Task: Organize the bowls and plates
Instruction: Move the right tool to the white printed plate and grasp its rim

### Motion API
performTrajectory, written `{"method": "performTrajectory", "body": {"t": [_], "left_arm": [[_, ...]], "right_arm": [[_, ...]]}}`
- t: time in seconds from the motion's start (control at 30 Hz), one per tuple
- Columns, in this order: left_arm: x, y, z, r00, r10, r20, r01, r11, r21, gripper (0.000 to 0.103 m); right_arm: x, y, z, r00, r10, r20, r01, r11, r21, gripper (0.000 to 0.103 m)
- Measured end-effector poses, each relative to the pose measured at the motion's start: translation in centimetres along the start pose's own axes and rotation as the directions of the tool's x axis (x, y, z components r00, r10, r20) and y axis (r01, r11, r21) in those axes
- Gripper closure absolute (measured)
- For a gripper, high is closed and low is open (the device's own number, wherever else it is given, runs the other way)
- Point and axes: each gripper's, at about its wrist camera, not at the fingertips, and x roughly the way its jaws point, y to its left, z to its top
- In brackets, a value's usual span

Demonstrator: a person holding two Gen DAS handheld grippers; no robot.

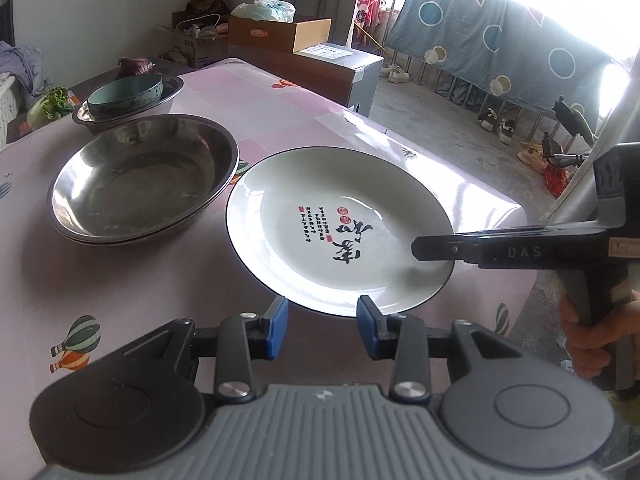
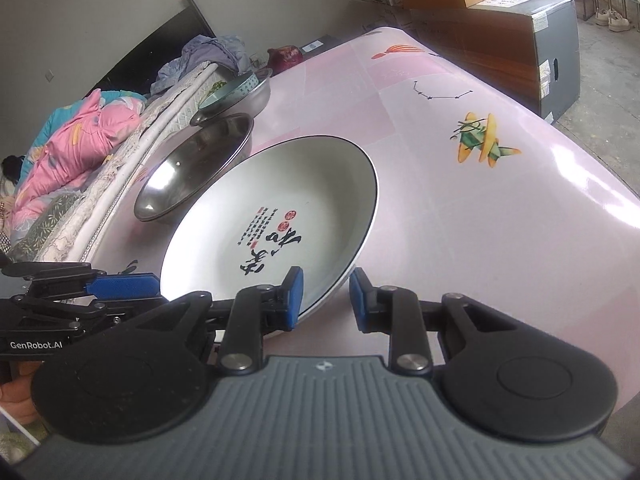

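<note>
A: How far along are they?

B: Midway, I'd judge. The teal bowl [image 1: 126,96] is already sitting in a steel basin [image 1: 132,114] beyond the stacked steel plates [image 1: 142,176].

A: And the white plate [image 1: 340,228]?

B: Just beside those, tilting above the tabletop [image 1: 120,276]. Both the left hand-held gripper [image 1: 322,326] and the right hand-held gripper [image 2: 326,300] are pinching its rim, jaws narrowed.

White inscribed plate [image 1: 340,232] beside stacked steel bowls [image 1: 142,178]
</note>
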Motion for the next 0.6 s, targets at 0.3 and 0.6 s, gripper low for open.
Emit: {"method": "performTrajectory", "body": {"t": [0.3, 0.6], "left_arm": [[-1.2, 2.8, 0.2, 0.999, 0.031, 0.039, -0.027, 0.996, -0.082, 0.048], [3.8, 5.0, 3.0, 0.999, 0.038, -0.003, -0.038, 0.986, -0.160, 0.050]], "right_arm": [[-0.8, 0.2, 0.5, 0.999, -0.040, 0.033, 0.038, 0.998, 0.042, 0.075], [2.4, -3.2, 4.0, 0.997, -0.026, 0.067, 0.015, 0.988, 0.152, 0.074]]}}
